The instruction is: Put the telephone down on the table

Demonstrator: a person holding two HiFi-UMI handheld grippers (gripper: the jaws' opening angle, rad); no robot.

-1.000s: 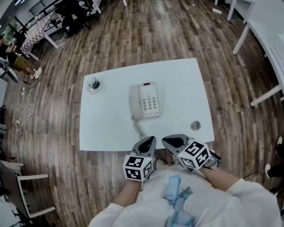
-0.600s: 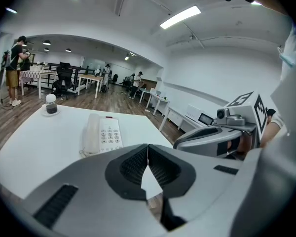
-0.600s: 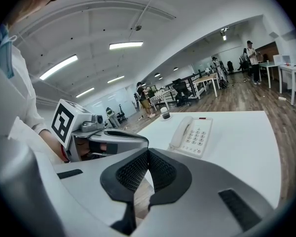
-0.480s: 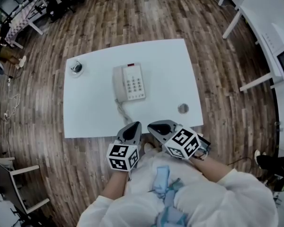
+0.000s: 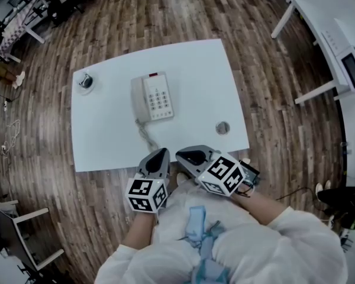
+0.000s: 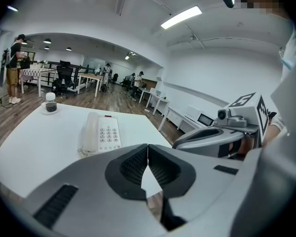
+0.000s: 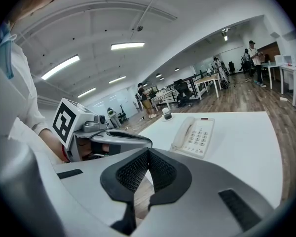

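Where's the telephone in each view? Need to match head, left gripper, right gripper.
Head view: telephone upper centre, on the white table.
Left gripper view: telephone left of centre, mid-height.
Right gripper view: telephone right of centre, mid-height.
Shared landmark: glass near the table's far corner, handset side.

The telephone's key markings are too small to read. Its cord runs down toward the near edge of the table and thins out close to the left gripper; where it ends I cannot tell. A small round thing at the table's lower right is too small to name. What the glass at the upper left holds is unclear. A white appliance is cut off by the right edge, and a chair by the lower left. The person's hands are hidden beneath the left gripper and the right gripper.
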